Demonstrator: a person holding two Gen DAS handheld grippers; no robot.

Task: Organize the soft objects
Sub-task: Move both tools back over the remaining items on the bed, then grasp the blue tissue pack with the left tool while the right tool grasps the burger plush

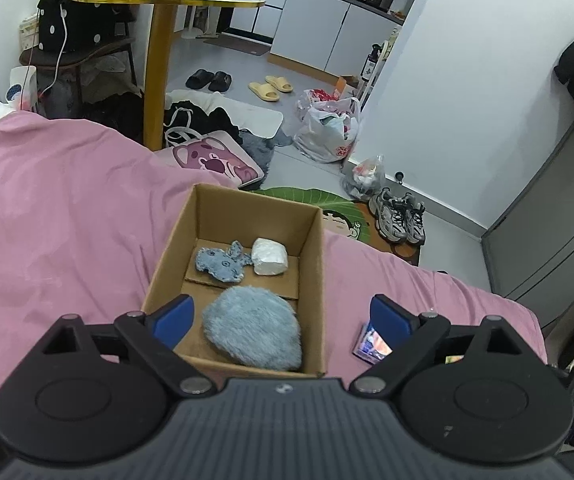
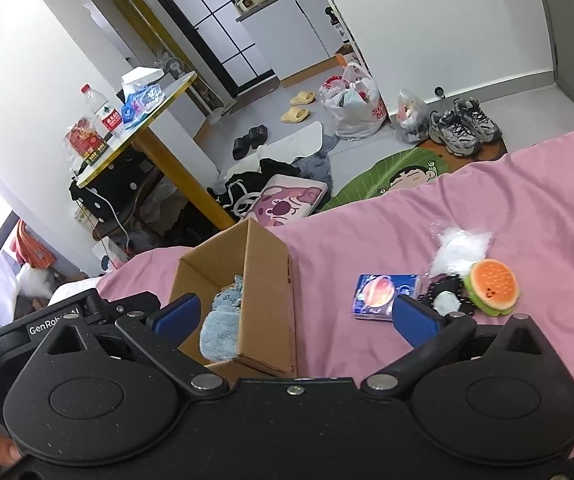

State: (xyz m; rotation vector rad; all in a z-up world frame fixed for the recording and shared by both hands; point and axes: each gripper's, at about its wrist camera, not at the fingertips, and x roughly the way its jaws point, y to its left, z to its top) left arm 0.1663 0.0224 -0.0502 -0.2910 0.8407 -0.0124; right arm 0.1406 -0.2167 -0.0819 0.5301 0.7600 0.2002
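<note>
box wall (image 2: 271,292) hides most of fluffy blue toy (image 2: 219,332) | small blue packet (image 1: 371,344) partly behind fingers (image 1: 391,316)

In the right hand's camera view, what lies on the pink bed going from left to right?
cardboard box → small blue packet → black and white fuzzy thing → burger-shaped toy

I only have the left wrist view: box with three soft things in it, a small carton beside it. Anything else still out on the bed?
Observer: Yes, a burger plush lies on the pink bedspread, beyond the small carton.
Operator: Just that one?
Observer: A clear bag of white stuffing lies just behind it.
Operator: Anything else nearby?
Observer: A black-and-white item lies against the burger; I cannot tell what it is.
</note>
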